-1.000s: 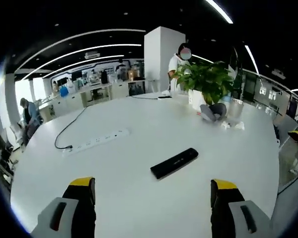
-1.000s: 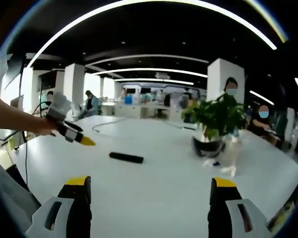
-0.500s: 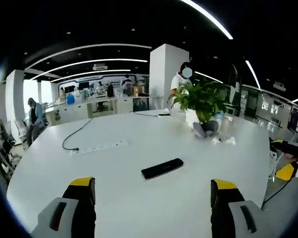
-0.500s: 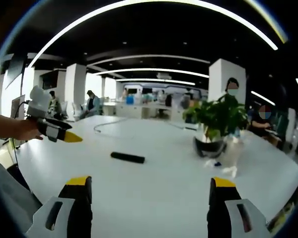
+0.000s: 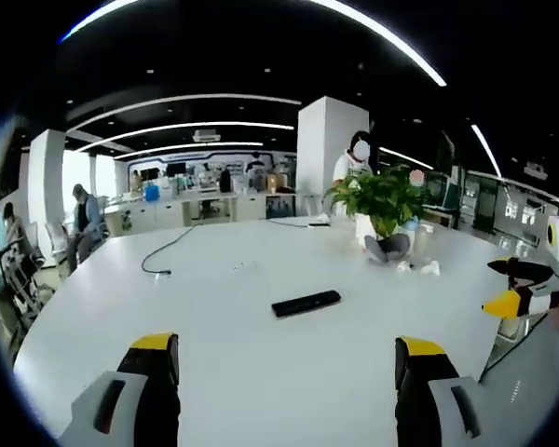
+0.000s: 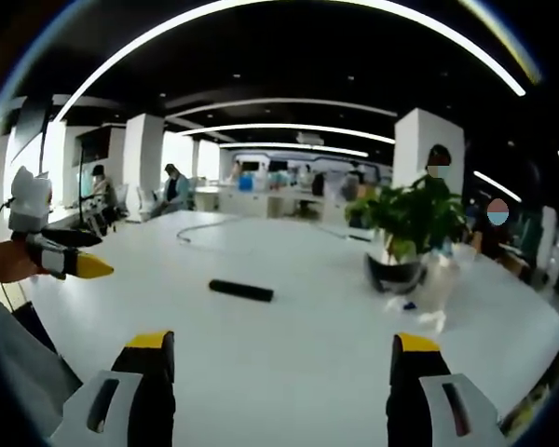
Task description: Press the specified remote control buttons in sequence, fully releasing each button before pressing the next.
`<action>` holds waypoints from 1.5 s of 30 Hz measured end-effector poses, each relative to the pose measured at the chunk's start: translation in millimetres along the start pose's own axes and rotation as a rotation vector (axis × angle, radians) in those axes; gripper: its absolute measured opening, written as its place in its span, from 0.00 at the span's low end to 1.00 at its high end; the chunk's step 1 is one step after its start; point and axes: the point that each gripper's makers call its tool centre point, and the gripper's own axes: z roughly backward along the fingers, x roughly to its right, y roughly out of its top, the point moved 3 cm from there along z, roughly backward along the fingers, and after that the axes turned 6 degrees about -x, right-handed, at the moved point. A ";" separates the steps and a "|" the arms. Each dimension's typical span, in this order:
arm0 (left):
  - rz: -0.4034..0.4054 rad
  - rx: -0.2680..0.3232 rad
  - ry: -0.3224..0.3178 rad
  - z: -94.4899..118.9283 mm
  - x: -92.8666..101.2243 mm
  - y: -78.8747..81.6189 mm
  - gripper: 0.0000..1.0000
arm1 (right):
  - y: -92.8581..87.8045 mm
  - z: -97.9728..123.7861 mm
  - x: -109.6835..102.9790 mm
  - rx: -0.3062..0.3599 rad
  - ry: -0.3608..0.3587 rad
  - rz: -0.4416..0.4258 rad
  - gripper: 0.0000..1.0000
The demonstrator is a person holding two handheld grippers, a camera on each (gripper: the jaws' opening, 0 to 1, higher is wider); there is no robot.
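Left gripper view: plant (image 5: 380,196) in white pot (image 5: 367,225); remote (image 5: 306,303) on table (image 5: 214,298).

Pretty bright overall, light coming from long ceiling strip lights (image 5: 196,126) that bow into arcs from the fisheye. White table (image 6: 298,326) is evenly lit with barely any shadows. Background's soft, edges smeared and warped.

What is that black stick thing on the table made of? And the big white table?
The remote looks like matte black plastic: dark, with no shine, though too small to be sure. The table looks like smooth white laminate or painted board, judging by its even, faintly glossy top; what lies underneath cannot be told.
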 end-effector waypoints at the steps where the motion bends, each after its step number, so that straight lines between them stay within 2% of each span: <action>1: 0.004 0.006 0.004 3.4 0.7 -1.1 1.00 | -0.1 0.0 -0.5 -0.001 0.001 0.003 0.95; 7: 0.062 0.008 0.022 20.8 4.8 -14.4 1.00 | -1.4 -1.1 -2.2 -0.013 0.004 0.016 0.95; 11: -0.013 -0.005 0.102 29.8 -1.5 -27.8 0.98 | -2.2 -1.7 -3.5 -0.020 0.008 0.023 0.94; 12: -0.024 -0.007 0.112 31.4 -1.7 -31.4 0.94 | -2.5 -1.7 -3.6 -0.021 0.008 0.024 0.94; 14: -0.018 -0.017 0.127 33.3 -2.2 -37.1 0.94 | -2.7 -1.5 -3.5 -0.020 0.010 0.024 0.93; 15: -0.014 -0.017 0.128 33.5 -3.3 -33.9 0.95 | -2.6 -1.3 -3.6 -0.020 0.014 0.020 0.92; 17: 0.017 0.069 0.143 33.5 -6.2 -20.6 0.95 | -2.3 -1.1 -3.3 -0.017 0.015 0.017 0.92; 18: 0.021 0.082 0.140 32.5 -5.9 -18.5 0.95 | -2.2 -1.1 -3.2 -0.017 0.015 0.016 0.92; 22: -0.009 0.047 0.145 31.7 -5.1 -23.4 0.96 | -2.8 -1.4 -4.8 -0.022 0.023 0.023 0.92; 25: -0.033 0.057 0.151 32.4 -3.3 -21.2 0.99 | -3.3 -1.6 -4.0 -0.025 0.020 0.023 0.92; 31: -0.022 0.040 0.133 30.3 -2.4 -24.2 1.00 | -3.4 -1.7 -3.8 -0.028 0.018 0.023 0.92; 34: -0.008 0.049 0.123 30.9 -0.9 -23.0 1.00 | -3.7 -1.8 -3.8 -0.029 0.018 0.023 0.92; 38: 0.008 0.021 0.133 31.8 -2.8 -26.3 1.00 | -4.7 -1.8 -1.3 -0.035 0.013 0.007 0.91; 45: 0.045 0.031 0.129 32.4 -3.5 -25.4 1.00 | -6.4 -2.7 -3.7 -0.046 0.021 0.024 0.91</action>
